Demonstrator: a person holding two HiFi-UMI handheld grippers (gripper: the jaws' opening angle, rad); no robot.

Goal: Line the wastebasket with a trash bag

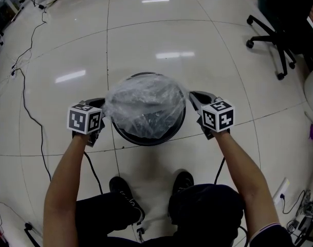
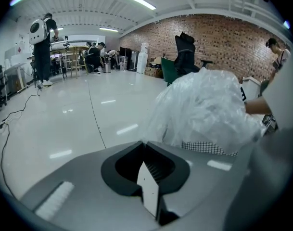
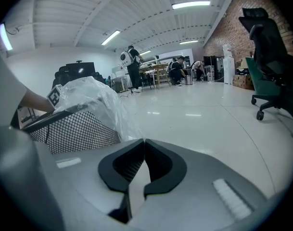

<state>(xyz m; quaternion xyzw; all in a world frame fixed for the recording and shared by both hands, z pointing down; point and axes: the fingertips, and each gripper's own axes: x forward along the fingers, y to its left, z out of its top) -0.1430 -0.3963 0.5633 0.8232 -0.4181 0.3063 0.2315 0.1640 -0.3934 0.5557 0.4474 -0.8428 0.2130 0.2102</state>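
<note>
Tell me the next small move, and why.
Probably draw both tongs downward: the left tongs and right tongs each seem to pinch the clear plastic trash bag, which balloons above the rim of the black mesh wastebasket.

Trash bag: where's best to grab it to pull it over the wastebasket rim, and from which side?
Pinch the trash bag by its loose edge at two opposite sides, coming from outside the mesh wastebasket at rim height. It billows over the opening; only the edges give thin folds. The left tool and right tool are shut on it there.
</note>
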